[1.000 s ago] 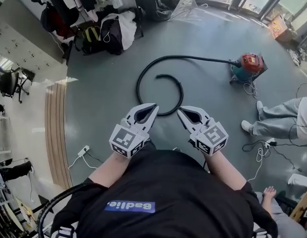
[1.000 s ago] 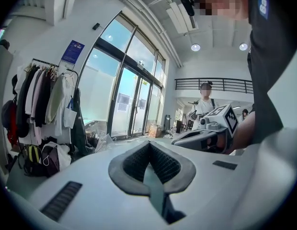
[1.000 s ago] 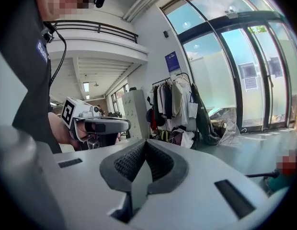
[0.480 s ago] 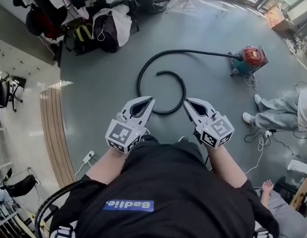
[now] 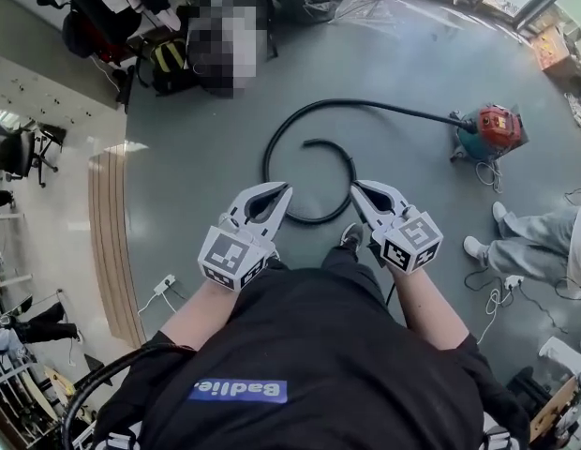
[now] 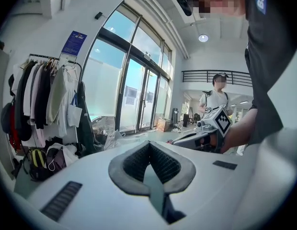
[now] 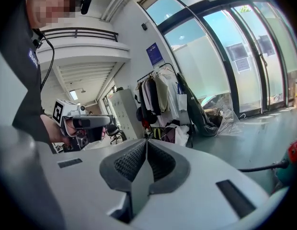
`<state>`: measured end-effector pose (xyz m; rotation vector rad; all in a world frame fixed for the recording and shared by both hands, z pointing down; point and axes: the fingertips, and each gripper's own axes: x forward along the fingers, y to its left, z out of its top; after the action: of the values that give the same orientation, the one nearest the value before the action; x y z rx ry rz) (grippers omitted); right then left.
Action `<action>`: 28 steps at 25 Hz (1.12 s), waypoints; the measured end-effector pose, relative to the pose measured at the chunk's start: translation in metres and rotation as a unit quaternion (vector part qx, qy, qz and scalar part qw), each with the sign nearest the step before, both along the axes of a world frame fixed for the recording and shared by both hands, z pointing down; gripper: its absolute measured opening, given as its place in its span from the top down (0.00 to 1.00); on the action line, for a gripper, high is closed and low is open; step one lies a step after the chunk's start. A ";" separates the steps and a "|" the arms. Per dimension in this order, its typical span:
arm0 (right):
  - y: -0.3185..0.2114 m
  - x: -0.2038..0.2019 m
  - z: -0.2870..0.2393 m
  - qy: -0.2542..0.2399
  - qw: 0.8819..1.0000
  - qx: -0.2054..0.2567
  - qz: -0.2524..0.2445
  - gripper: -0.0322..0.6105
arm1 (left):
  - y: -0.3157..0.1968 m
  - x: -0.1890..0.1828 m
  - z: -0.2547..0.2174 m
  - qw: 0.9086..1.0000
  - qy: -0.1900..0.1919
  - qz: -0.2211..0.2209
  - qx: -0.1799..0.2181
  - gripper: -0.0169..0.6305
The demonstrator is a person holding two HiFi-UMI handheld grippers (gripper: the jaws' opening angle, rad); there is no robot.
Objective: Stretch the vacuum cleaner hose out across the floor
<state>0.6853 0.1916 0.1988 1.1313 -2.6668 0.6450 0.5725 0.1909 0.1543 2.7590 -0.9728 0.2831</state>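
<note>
Two claws: left gripper (image 5: 279, 198) and right gripper (image 5: 363, 195), both closed, empty.
Hose (image 5: 265, 162): coiled on grey floor (image 5: 197, 204), joined to red vacuum cleaner (image 5: 493, 129).

The black vacuum cleaner hose (image 5: 265, 162) is seen lying coiled on the grey floor (image 5: 412, 186) in the upper middle of the head view. From the vacuum cleaner (image 5: 489, 131), a red-topped, teal-bodied canister at the right edge, the hose is led leftward in a shallow arc, then curled down and round into an open spiral. Its free end is left inside the loop, near the loop's top. It is not stretched out.
</note>
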 end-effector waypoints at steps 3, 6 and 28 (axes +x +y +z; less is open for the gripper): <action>-0.021 0.038 0.015 0.001 0.999 -0.010 -0.038 0.94 | -0.021 0.043 0.001 1.000 -0.013 -0.017 0.000 0.96; -0.043 0.070 0.034 0.003 0.998 -0.026 -0.061 0.94 | -0.044 0.075 0.008 0.999 -0.024 -0.037 -0.005 0.96; -0.141 0.043 0.132 0.045 0.993 -0.084 0.069 0.94 | -0.153 0.022 0.055 1.000 -0.005 0.028 0.009 0.96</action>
<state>0.7279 0.0505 0.3311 1.2735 -2.4245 0.8044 0.5945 0.0376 0.2096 2.8076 -0.9055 0.2996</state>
